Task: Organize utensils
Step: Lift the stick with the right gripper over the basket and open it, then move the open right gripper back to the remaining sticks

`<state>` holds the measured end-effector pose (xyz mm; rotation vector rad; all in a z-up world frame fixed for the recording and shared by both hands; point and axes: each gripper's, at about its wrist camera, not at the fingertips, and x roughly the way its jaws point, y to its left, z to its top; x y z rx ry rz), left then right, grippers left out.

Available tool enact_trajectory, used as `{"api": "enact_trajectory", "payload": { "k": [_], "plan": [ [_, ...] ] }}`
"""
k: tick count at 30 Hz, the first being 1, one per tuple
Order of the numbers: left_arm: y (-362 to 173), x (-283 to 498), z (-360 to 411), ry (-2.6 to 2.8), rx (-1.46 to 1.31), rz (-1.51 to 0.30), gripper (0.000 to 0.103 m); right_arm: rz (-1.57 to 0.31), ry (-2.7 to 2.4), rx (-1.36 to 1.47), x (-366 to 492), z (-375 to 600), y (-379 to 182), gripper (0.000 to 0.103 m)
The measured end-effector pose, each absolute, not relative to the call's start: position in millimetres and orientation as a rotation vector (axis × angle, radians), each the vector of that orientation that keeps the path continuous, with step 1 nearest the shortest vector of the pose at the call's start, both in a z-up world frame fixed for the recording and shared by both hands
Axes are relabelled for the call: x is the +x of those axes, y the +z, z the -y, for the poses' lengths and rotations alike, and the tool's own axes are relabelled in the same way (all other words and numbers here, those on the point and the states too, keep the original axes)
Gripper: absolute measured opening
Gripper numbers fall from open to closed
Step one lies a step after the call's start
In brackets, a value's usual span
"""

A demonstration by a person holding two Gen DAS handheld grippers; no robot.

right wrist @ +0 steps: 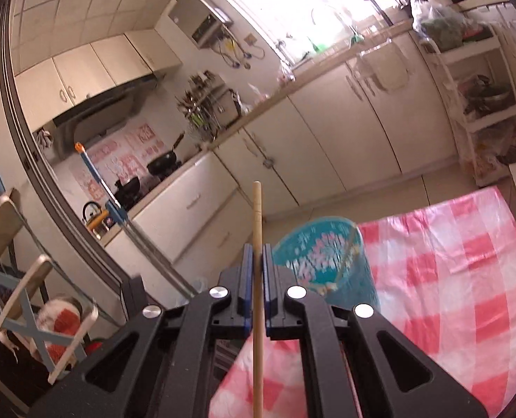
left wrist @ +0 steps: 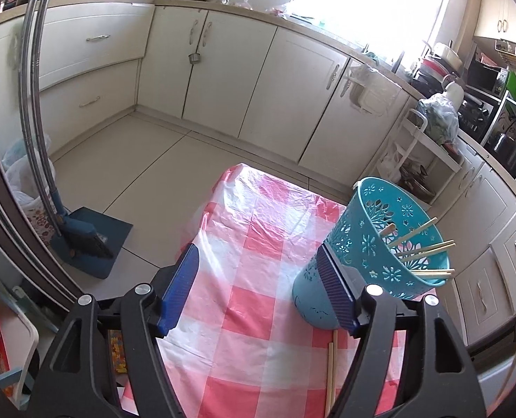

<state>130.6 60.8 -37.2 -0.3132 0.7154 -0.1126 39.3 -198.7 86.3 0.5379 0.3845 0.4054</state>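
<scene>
Chopsticks going into the blue holder on the checked table.

The right gripper (right wrist: 257, 261) is clamped on one wooden chopstick (right wrist: 257, 209), above the teal holder (left wrist: 380, 244) near the table's (left wrist: 244, 278) right edge. The left gripper (left wrist: 258, 289) is spread wide, one pad against the holder's side. Several chopsticks (left wrist: 425, 247) stand inside; two chopsticks (left wrist: 332, 369) lie beside its base.

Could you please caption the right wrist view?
Right gripper clamps a wooden chopstick above the teal perforated plastic basket.
</scene>
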Motion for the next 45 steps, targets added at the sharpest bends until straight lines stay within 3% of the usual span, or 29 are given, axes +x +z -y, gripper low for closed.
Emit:
{"api": "enact_trajectory", "payload": {
  "k": [8,21,26,31,34,40,45],
  "plan": [
    [-38.1,132.2,-57.5,-0.114,-0.308,-0.722,0.071,-0.231,0.153,0.397,108.6,174.8,96.2,0.006],
    [-35.2,131.9,-59.7,-0.115,-0.311,-0.716,0.077,-0.356,0.119,0.315,96.5,182.9,57.6,0.006],
    [-35.7,131.4,-62.2,-0.096,-0.311,-0.714,0.078,-0.306,0.126,0.281,51.2,188.0,67.7,0.022],
    [-34.9,128.3,-62.0,-0.068,-0.298,-0.699,0.083,-0.297,0.117,0.239,-3.7,191.8,60.2,0.030],
    [-35.3,127.1,-63.3,-0.053,-0.298,-0.695,0.085,-0.375,0.107,0.228,-22.4,188.3,31.9,0.032],
    [-38.8,125.2,-63.8,-0.039,-0.290,-0.704,0.086,-0.719,0.116,0.245,-4.7,173.4,-61.1,0.028],
    [-41.4,126.0,-65.7,-0.033,-0.279,-0.717,0.087,-0.826,0.123,0.229,23.9,160.3,-84.0,0.027]
  ]
}}
